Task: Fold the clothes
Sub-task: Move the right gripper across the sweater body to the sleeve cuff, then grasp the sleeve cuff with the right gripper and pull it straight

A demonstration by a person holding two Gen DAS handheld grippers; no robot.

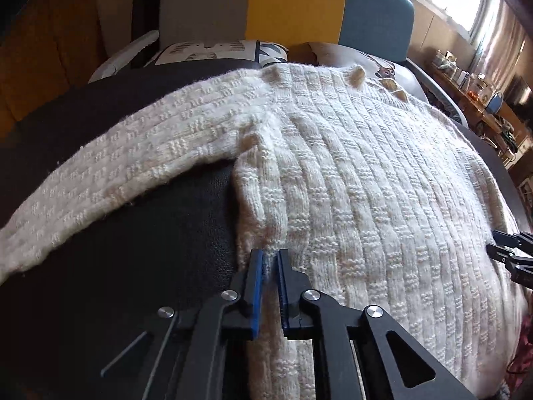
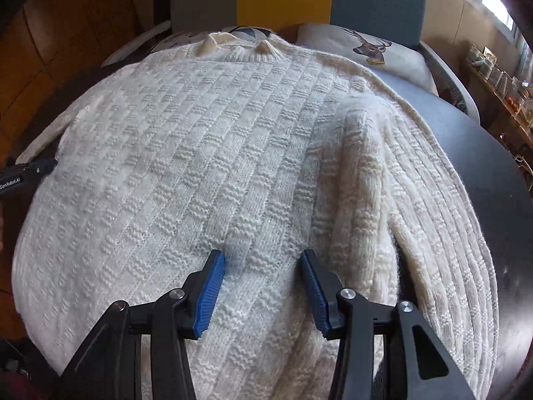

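A cream knitted sweater (image 1: 366, 180) lies flat on a black table (image 1: 150, 233), collar at the far end. Its left sleeve (image 1: 116, 173) stretches out to the left. My left gripper (image 1: 270, 260) is shut on a pinch of the sweater's left side edge near the hem. In the right wrist view the sweater (image 2: 200, 166) fills the frame, and its right sleeve (image 2: 359, 200) is folded over the body. My right gripper (image 2: 263, 260) is open just above the sweater's lower middle, holding nothing. It also shows at the right edge of the left wrist view (image 1: 506, 250).
Cushions, one with a deer print (image 2: 369, 46), lie beyond the collar before chairs with grey, yellow and teal backs (image 1: 293, 3). A cluttered shelf (image 1: 483, 100) runs under windows at the right. Bare black table (image 2: 483, 173) shows right of the sweater.
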